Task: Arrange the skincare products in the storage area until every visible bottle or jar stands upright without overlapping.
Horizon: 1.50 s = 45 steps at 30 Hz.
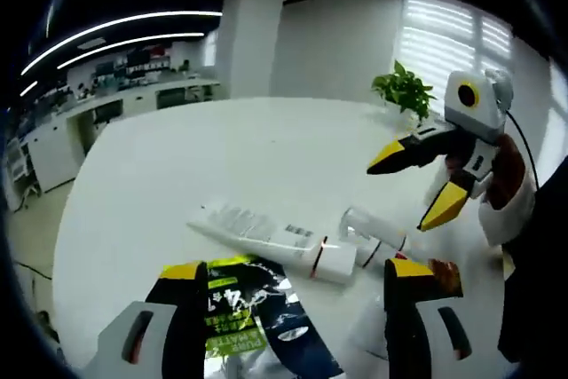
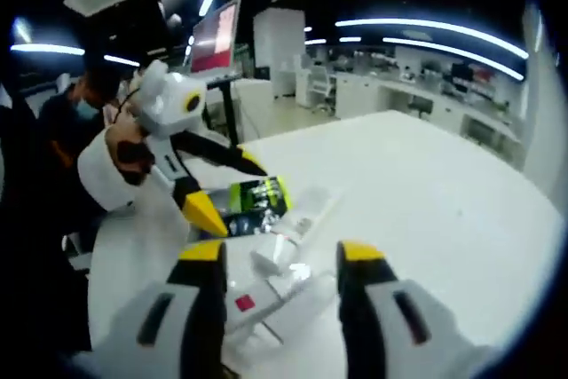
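Left gripper view, left to right: office desks and shelving at the far left, then a big white counter (image 1: 177, 166) running out to a white pillar (image 1: 250, 33). Left tool (image 1: 297, 280) at the bottom, jaws wide apart, nothing gripped. Between them, toward the left jaw, a dark sachet (image 1: 253, 312) with a lime-green label lies flat on the counter. Just beyond it a long white tube (image 1: 266, 237) lies on its side, cap end pointing right. Touching or just beside that cap, a second white container (image 1: 373, 230) also lies down; can't tell what type. Right of that, the right tool (image 1: 410, 185) hangs above the counter, jaws spread, empty, held by a gloved hand (image 1: 508, 184). Potted plant (image 1: 406, 90) at the counter's far edge behind it.

Right gripper view, left to right: a person in dark clothes at the left, white-sleeved hand (image 2: 115, 170) holding the left tool (image 2: 232, 185), jaws apart, tips just over the sachet (image 2: 257, 199). White tube (image 2: 311, 210) lies right of the sachet. Right tool (image 2: 282, 259) at the bottom, jaws wide, empty. Between them lie white skincare items (image 2: 266, 295), one with a small red mark; blurred, shapes unclear. None of the products stands upright. Bare counter (image 2: 444, 193) off to the right, desks beyond.
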{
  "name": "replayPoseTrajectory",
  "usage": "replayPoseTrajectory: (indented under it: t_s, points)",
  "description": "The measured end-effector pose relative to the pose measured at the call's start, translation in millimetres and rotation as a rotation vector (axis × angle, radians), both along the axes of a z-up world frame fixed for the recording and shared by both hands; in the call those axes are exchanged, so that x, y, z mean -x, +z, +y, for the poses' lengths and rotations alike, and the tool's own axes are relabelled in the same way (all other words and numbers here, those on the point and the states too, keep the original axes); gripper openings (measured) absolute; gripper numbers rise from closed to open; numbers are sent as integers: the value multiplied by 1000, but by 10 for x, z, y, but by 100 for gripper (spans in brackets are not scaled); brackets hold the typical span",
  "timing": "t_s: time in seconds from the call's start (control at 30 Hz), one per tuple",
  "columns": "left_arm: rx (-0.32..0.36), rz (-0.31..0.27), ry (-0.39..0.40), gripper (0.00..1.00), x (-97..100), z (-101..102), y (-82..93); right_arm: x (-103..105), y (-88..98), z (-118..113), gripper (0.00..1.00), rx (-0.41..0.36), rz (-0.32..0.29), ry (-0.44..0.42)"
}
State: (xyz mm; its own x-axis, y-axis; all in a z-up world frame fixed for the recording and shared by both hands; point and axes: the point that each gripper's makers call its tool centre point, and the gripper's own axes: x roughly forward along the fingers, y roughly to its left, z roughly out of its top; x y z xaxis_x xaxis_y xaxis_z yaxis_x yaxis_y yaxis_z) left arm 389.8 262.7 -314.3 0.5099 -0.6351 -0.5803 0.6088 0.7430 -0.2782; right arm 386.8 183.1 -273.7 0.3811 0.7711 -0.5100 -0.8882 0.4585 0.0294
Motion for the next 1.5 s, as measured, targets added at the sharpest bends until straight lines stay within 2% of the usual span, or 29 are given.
replayPoseTrajectory:
  t_s: [0.03,0.13,0.23,0.3,0.37,0.43,0.53,0.63,0.7,0.9,0.97,1.07,1.17,1.3,1.37,1.5]
  points:
    - [0,27,-6,83,-5,2,-33,-9,-21,27,52,4,4,12]
    - [23,21,8,82,-122,23,-11,-33,-104,97,55,31,32,44]
    - [80,108,-11,81,-145,-12,-4,-91,-158,152,56,39,62,61]
    - [129,145,-37,73,-161,-53,34,-133,-211,194,56,51,98,73]
    - [157,156,-34,66,-254,-52,76,-192,-212,229,57,54,102,87]
    - [157,163,-33,65,-327,-55,71,-259,-219,254,57,53,121,95]
    - [114,169,-45,58,-370,-25,8,-290,-236,266,57,54,131,97]
    - [76,211,-37,58,-407,44,-80,-327,-266,290,58,57,147,103]
    - [72,205,-41,58,-429,51,-88,-352,-298,308,59,62,169,112]
    - [71,254,-38,58,-422,-2,-167,-490,-397,369,66,77,194,130]
    - [60,292,-35,58,-397,1,-216,-479,-409,421,65,60,212,136]
    - [79,283,-42,57,-429,-39,-184,-460,-475,469,65,61,224,151]
    - [102,293,-26,57,-467,-71,-149,-411,-510,487,59,75,238,162]
    - [93,295,-18,48,-518,-56,-184,-405,-568,492,60,85,237,160]
    - [102,305,-18,48,-508,-68,-215,-397,-582,486,59,90,235,162]
    - [78,316,-28,48,-503,-80,-229,-368,-589,505,58,75,245,171]
